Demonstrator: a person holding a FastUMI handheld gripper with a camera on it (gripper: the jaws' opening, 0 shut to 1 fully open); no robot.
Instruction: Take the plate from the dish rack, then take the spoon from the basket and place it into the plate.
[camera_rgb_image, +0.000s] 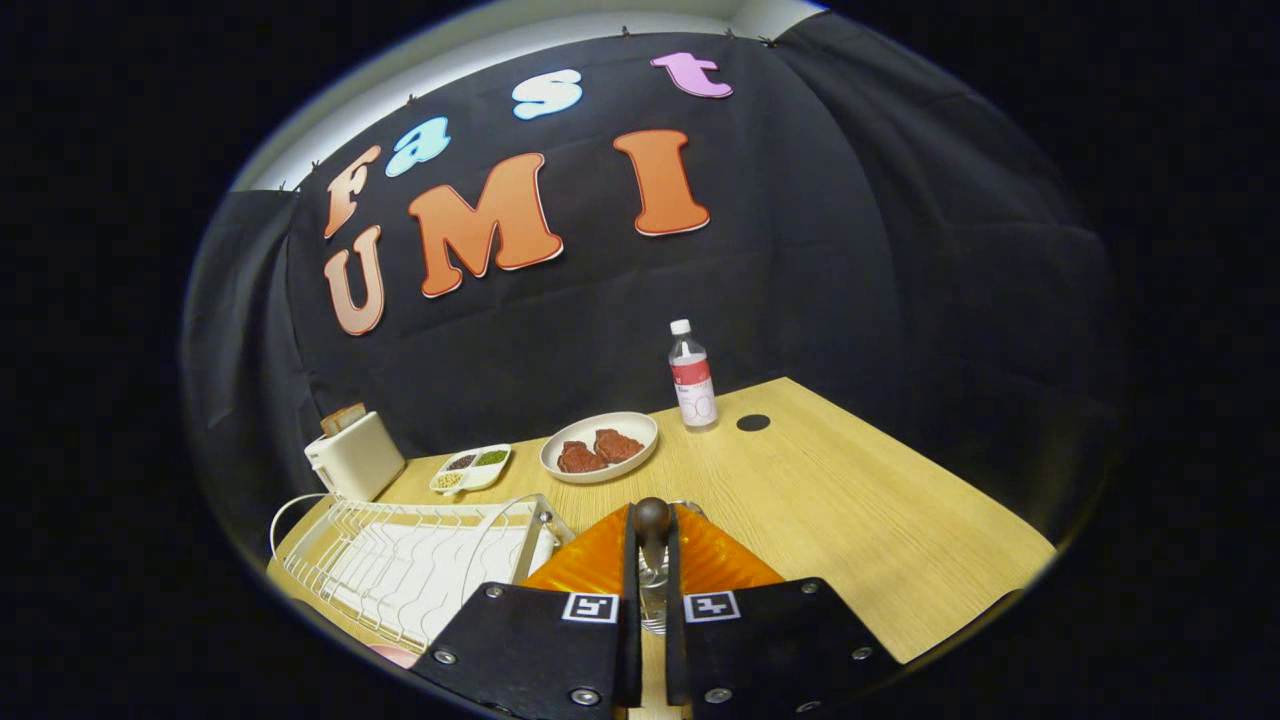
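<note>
**Orange plate under spoon held in fingers**

Orange ribbed plate (700, 565) lay on the wooden worktop (860, 520) just ahead of the fingers (652, 600), beside the white wire dish rack (400, 560). Gripped the spoon (652, 530) between both black pads, nearly closed on its handle, dark rounded end poking up above the plate. Could not tell whether the spoon touched the plate. Saw farther off a white bowl with two reddish pieces (600, 447), a small divided dish (472, 468), a white toaster (354, 455) and a clear bottle with red label (692, 378) near a dark round spot (753, 422).
</note>
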